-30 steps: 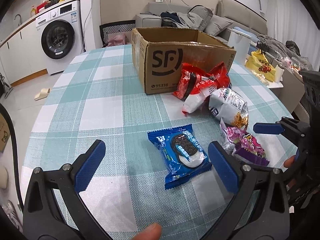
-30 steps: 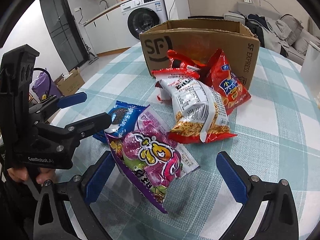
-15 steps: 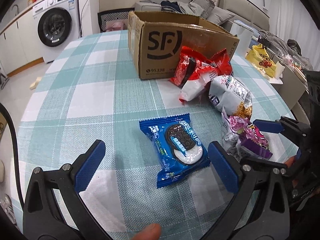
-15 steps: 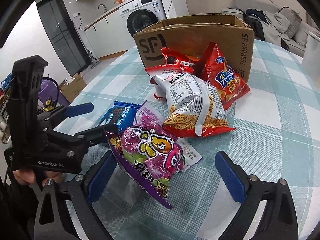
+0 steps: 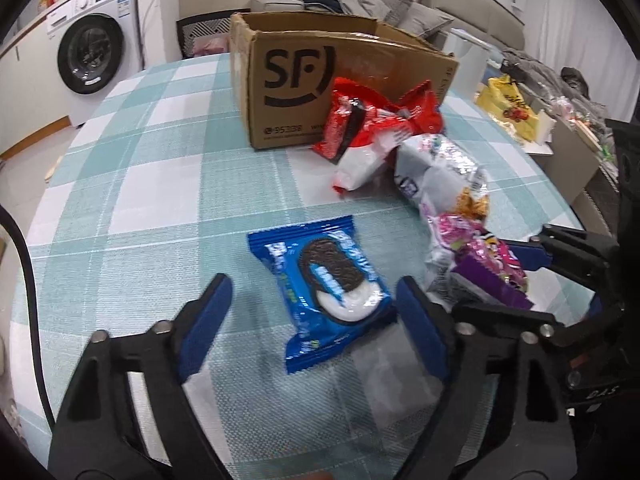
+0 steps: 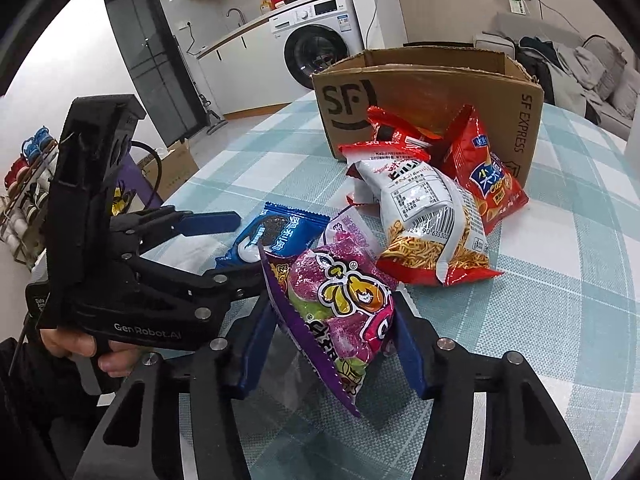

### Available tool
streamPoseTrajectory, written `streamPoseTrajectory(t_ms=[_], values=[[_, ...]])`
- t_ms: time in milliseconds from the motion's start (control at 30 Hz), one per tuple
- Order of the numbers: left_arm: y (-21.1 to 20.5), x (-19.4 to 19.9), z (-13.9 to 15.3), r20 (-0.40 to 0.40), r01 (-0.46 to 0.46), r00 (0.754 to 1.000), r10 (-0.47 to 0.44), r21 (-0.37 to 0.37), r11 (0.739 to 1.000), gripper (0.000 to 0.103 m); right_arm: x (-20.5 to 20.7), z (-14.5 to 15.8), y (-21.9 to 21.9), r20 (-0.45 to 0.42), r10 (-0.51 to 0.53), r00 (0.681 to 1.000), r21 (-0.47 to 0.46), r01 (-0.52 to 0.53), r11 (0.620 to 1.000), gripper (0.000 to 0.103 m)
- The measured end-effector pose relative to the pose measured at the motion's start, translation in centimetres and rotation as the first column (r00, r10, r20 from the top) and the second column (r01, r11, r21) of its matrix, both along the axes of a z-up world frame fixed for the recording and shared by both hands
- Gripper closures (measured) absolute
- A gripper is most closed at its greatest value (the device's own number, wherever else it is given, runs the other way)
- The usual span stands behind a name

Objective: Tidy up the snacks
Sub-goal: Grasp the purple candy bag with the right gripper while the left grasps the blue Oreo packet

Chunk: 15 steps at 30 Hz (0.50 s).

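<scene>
Both tongs have narrowed: right tongs (image 6: 326, 344) grip the purple candy bag (image 6: 340, 300), left tongs (image 5: 316, 324) straddle the cookie pack (image 5: 324, 280), apart, on the checked counter (image 5: 140, 200) near a washing machine (image 5: 90, 60).

Both tools were matte black plastic with silver screws and blue finger pads (image 5: 208, 326); "GenRobot.AI" marked the left tool (image 6: 224, 244).

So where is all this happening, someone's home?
Most likely a lived-in flat: a washing machine under a kitchen counter, a sofa piled with clothes, and a table in a checked cloth.
</scene>
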<state>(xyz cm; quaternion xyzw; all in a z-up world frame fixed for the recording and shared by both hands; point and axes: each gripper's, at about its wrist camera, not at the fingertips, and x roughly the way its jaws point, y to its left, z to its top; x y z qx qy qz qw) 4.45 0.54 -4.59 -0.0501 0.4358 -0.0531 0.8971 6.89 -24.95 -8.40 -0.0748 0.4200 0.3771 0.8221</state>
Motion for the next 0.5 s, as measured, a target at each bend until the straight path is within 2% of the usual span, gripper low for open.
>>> streamPoseTrajectory(t_ms=[33, 100, 200, 500], values=[[0.0, 0.0, 0.0, 0.004, 0.012, 1.000, -0.012, -0.011, 1.000, 0.033, -0.1, 0.0, 0.0, 0.004, 0.003, 1.000, 0.002, -0.003, 1.000, 0.048], [-0.1, -0.2, 0.1, 0.013, 0.038, 0.999, -0.038, -0.036, 0.999, 0.053, -0.2, 0.2, 0.0, 0.011, 0.004, 1.000, 0.007, -0.004, 1.000, 0.049], [-0.2, -0.6, 0.3, 0.028, 0.043, 0.999, -0.042, -0.026, 0.999, 0.058, -0.3, 0.4, -0.1, 0.017, 0.003, 1.000, 0.015, -0.004, 1.000, 0.049], [0.2, -1.4, 1.2, 0.071, 0.038, 0.997, -0.035, -0.033, 0.999, 0.058, -0.7, 1.3, -0.6, 0.039, 0.002, 0.999, 0.054, -0.004, 0.999, 0.049]])
